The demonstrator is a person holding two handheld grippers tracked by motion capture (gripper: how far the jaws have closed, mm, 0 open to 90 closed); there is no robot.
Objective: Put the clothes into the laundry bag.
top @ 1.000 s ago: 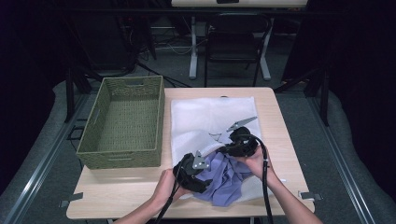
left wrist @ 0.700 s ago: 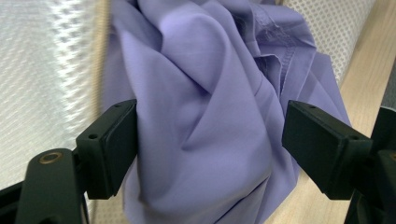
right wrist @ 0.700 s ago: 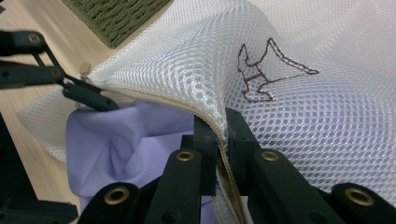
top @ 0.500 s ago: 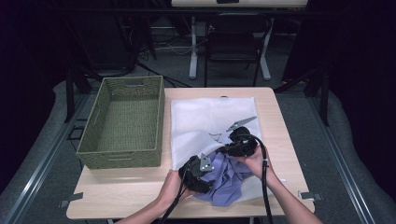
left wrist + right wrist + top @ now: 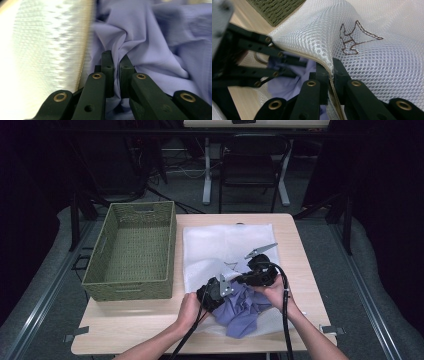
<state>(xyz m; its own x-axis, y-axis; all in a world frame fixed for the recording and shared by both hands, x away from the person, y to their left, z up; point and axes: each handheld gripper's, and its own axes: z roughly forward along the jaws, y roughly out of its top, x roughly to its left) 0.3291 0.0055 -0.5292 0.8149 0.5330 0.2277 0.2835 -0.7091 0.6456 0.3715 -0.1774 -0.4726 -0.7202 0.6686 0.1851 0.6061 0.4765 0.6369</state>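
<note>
On a light wooden table [image 5: 150,330], ringed by a dark room where a chair [image 5: 255,165] and the white legs of another table are seen beyond the far edge, a white mesh laundry bag [image 5: 220,242] is spread flat, with a green woven basket [image 5: 132,252] set well apart to the left of both tools. The bag is made of fine open netting with a cream-bound hem and a brown stitched outline figure [image 5: 355,37]; the garment, a lilac cloth [image 5: 245,307], is smooth, thin and heavily creased. The left gripper [image 5: 116,58] is seen clamped together on a fold of the lilac cloth [image 5: 155,37], which is bunched directly ahead of its jaws at the bag's mouth. The right gripper [image 5: 329,66] is closed on the hem of the mesh laundry bag [image 5: 372,62], which is lifted over the cloth lying just below and to its left. Compared with half a second ago, the left gripper has been brought closer to the right one, and the two are now nearly touching.
</note>
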